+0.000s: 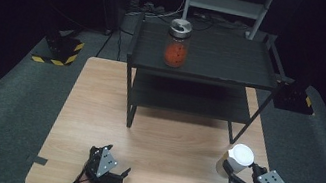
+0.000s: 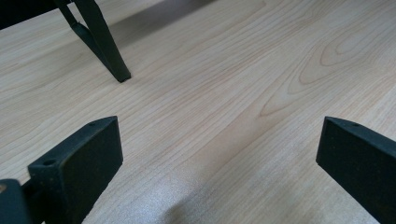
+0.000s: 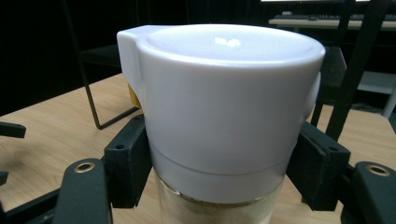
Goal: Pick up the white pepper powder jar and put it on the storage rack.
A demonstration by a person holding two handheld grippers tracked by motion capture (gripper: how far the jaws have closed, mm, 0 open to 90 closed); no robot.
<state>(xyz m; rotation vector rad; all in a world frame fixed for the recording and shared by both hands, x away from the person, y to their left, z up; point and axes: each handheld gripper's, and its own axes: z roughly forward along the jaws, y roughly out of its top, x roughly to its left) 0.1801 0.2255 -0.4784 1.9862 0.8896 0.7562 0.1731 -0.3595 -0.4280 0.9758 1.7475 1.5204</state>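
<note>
From above, my right hand-held gripper (image 1: 235, 177) clamps a white-lidded jar (image 1: 235, 160) off the black shelf's (image 1: 205, 58) front right leg; my left hand-held gripper (image 1: 112, 170) rests left of it. Left gripper view: jaws apart over bare worktop (image 2: 224, 93). Right gripper view: jaws squeeze the jar (image 3: 219, 112) just under its lid.

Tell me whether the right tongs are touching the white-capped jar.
Touching: in the right gripper view both jaws of the right tongs press against the white-capped jar.

The table (image 1: 96, 110) was pale wood, smooth and matt. The white-lidded jar (image 3: 224, 112) had a glossy plastic cap over clear glass, and both grippers' jaws looked matt black, faintly grainy. At 12 o'clock the shelf (image 1: 227, 62) seemed dull dark metal.
</note>
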